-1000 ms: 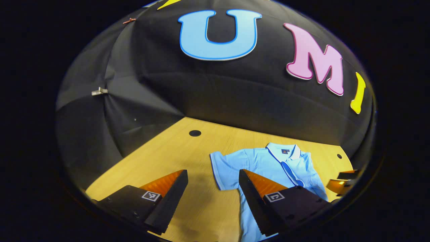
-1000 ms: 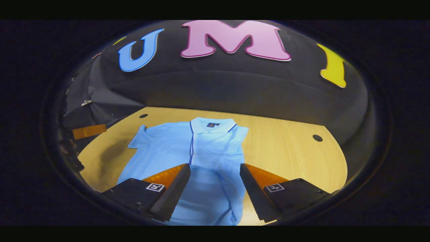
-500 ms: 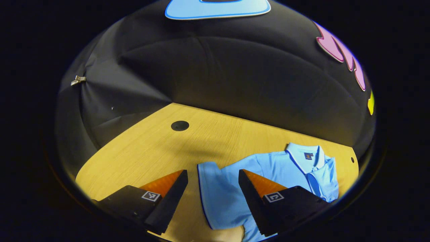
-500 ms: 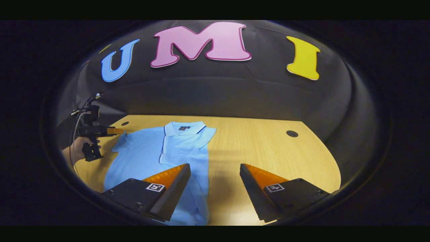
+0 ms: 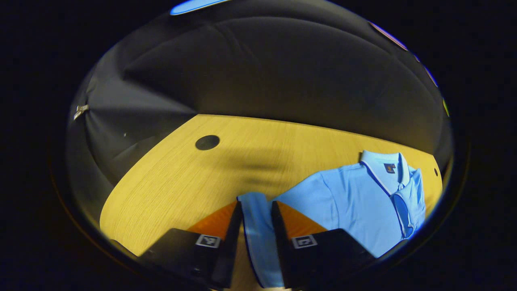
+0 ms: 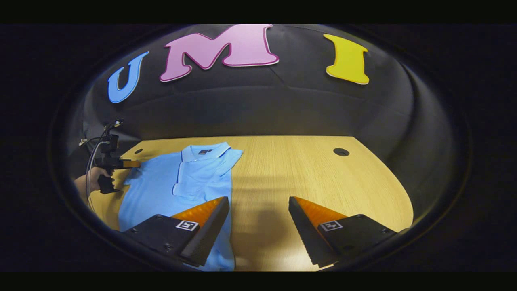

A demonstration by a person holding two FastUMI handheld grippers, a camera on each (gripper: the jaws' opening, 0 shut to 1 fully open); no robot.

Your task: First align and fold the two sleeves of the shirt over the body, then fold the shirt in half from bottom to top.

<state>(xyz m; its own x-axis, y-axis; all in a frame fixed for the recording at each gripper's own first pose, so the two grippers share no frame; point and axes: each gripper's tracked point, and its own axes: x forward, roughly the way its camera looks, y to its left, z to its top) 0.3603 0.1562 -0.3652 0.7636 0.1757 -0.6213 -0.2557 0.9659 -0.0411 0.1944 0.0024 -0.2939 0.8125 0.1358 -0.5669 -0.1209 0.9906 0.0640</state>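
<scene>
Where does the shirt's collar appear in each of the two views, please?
Left gripper view: the collar sits far right, at mid-height, on the far end of the shirt.
Right gripper view: the collar sits left of centre, just below the wall.
Shared landmark: the small dark patch in the collar.

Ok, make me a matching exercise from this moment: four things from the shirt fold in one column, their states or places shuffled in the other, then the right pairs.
Things:
1. left gripper
2. right gripper
3. right sleeve
4. collar

States or places:
A. already folded over the body of the shirt
B. open, above bare wooden table
C. at the far end of the shirt, toward the booth wall
D. closed on the left sleeve

Pairs: 1-D, 2-B, 3-A, 4-C
</scene>
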